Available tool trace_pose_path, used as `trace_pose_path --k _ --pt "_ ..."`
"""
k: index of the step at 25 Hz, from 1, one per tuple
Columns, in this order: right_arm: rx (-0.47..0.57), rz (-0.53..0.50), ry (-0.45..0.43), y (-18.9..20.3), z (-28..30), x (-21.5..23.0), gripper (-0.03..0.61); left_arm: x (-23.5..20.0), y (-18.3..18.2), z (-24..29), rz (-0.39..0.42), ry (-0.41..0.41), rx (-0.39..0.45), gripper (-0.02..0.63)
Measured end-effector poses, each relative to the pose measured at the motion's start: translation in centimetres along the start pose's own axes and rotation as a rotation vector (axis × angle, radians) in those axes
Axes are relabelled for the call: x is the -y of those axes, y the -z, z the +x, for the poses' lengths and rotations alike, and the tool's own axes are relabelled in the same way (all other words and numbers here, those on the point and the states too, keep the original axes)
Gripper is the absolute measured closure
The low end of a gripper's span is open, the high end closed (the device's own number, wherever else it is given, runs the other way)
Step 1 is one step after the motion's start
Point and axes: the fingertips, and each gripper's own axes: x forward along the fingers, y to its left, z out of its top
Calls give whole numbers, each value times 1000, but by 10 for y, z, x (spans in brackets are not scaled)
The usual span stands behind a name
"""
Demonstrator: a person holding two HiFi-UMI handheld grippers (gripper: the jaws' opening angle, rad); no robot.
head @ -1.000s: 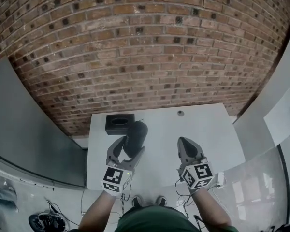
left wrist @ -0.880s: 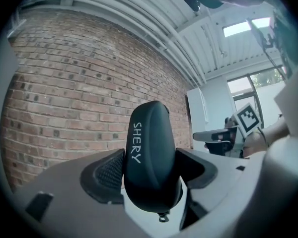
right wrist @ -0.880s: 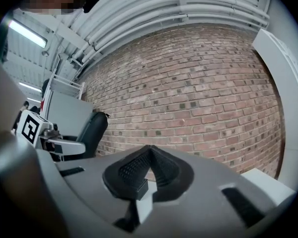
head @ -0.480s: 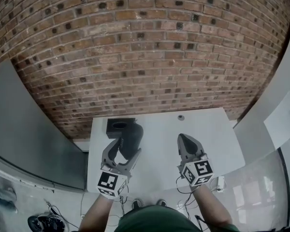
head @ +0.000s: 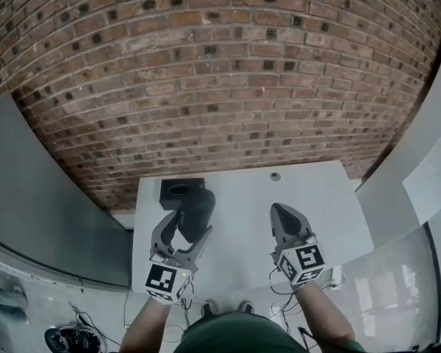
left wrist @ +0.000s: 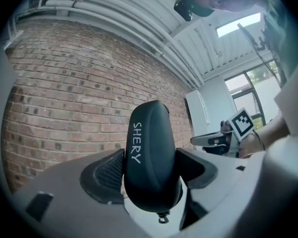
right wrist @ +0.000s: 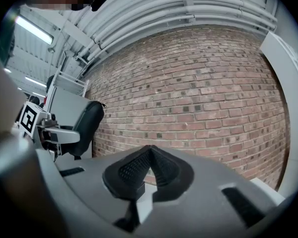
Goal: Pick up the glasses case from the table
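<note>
A black zip glasses case (head: 195, 213) with white lettering is held clear of the white table (head: 309, 197), clamped between the jaws of my left gripper (head: 189, 220). In the left gripper view the glasses case (left wrist: 149, 157) stands upright and fills the gap of the left gripper (left wrist: 150, 166). My right gripper (head: 283, 216) hovers over the table's right half, shut with nothing in it. In the right gripper view the tips of the right gripper (right wrist: 148, 166) meet, and the glasses case (right wrist: 88, 125) shows at far left.
A black square box (head: 180, 190) with a round opening sits at the table's back left, just beyond the case. A small round fitting (head: 275, 176) lies near the back edge. A brick wall (head: 220, 79) rises behind the table; grey panels (head: 37, 212) flank it.
My left gripper has drawn back toward me and slightly left with the case in it. The right gripper has stayed nearly where it was.
</note>
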Motion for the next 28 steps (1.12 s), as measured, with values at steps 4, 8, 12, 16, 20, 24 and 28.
trace_pose_path --k 4,8,12,16,20,24,28 --pt "-8 -2 -2 3 3 3 578 -1 3 5 -4 2 -1 295" --pt "-16 2 -3 7 5 5 578 -2 5 7 -6 2 -3 295" --pt "-30 3 -9 12 7 7 578 -3 8 10 -11 1 -7 295" --pt "-35 8 -7 16 7 9 577 -4 10 14 -12 1 -4 295" --pt "-38 9 -7 18 8 12 577 -4 12 17 -11 -3 -7 295" --pt "-44 12 -13 22 10 11 578 -4 12 21 -11 1 -5 295" --pt "-48 14 -16 25 13 11 578 -4 14 24 -10 5 -11 295"
